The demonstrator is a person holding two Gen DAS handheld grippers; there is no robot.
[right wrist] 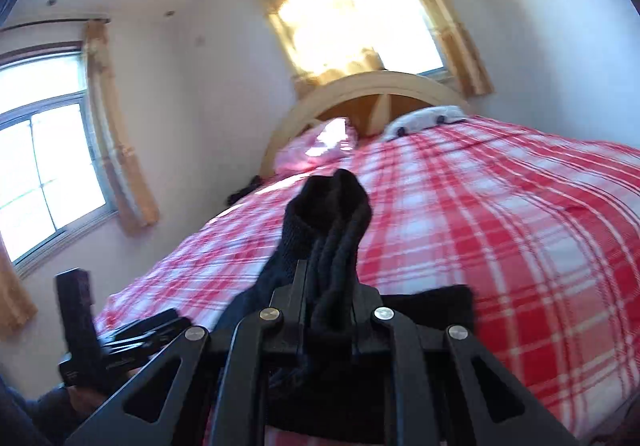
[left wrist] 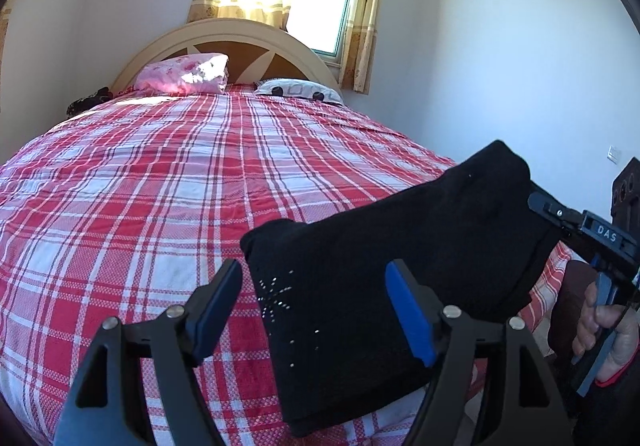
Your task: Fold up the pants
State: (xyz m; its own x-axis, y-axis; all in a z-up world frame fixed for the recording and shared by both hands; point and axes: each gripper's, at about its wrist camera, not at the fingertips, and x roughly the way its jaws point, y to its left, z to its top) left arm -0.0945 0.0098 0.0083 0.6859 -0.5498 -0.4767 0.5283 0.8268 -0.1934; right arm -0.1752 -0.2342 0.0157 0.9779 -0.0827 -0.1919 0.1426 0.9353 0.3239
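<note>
We see the black pants [left wrist: 384, 246], folded into a thick bundle, near the foot of the bed [left wrist: 160, 185] with one end lifted off the plaid cover. The right gripper [right wrist: 326, 286] is clamped tight on that bunched end. The left gripper [left wrist: 316, 310] stands wide open, straddling the bundle's near edge without pressing it.

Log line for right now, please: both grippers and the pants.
left gripper: open, empty | right gripper: shut on black pants edge, raised | pants: folded, partly on plaid bed
</note>
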